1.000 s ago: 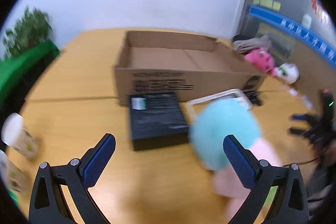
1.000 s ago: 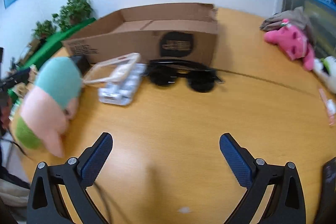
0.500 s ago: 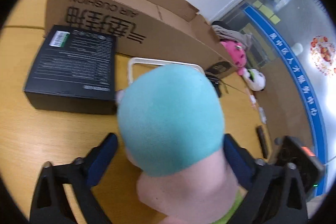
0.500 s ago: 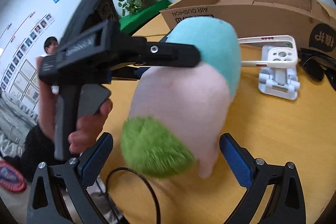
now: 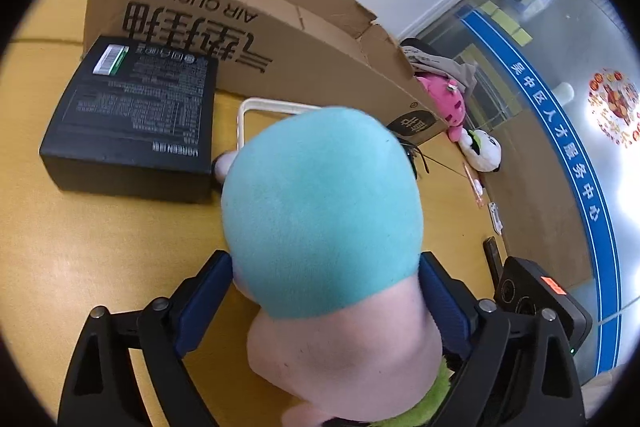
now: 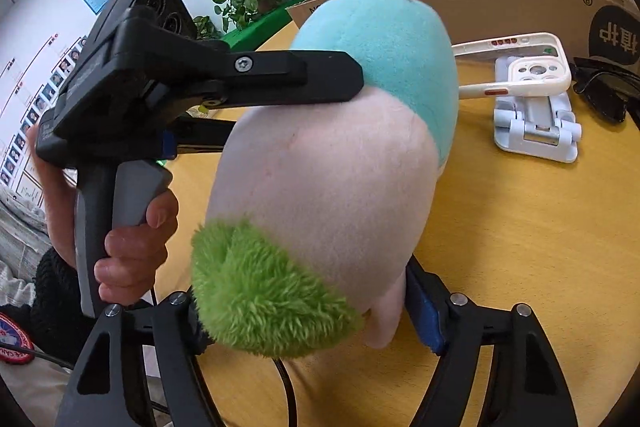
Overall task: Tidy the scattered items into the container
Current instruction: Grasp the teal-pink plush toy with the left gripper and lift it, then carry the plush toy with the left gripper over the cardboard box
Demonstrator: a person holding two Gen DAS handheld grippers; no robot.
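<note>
A plush toy (image 5: 320,219) with a teal top, pink body and green tuft stands on the wooden table (image 5: 80,247) before the open cardboard box (image 5: 248,39). My left gripper (image 5: 322,267) straddles the toy's middle. Both pads lie against its sides while the jaws ease open a little. In the right wrist view one left finger (image 6: 304,79) runs along the toy (image 6: 332,179). My right gripper (image 6: 308,303) is closing around the green lower end. Fur hides one pad, and the other sits beside a pink foot.
A black flat box (image 5: 132,115) lies against the carton's near wall. A white phone case (image 6: 532,71), a pale folding stand (image 6: 536,127) and dark sunglasses (image 6: 600,91) lie right of the toy. Pink (image 5: 444,99) and white (image 5: 480,147) plush toys sit beyond the carton. A person's hand (image 6: 136,247) holds the left gripper.
The left gripper dropped over the plush toy and now hugs its middle. The right gripper swung across to the toy's green end and its jaws have narrowed.
</note>
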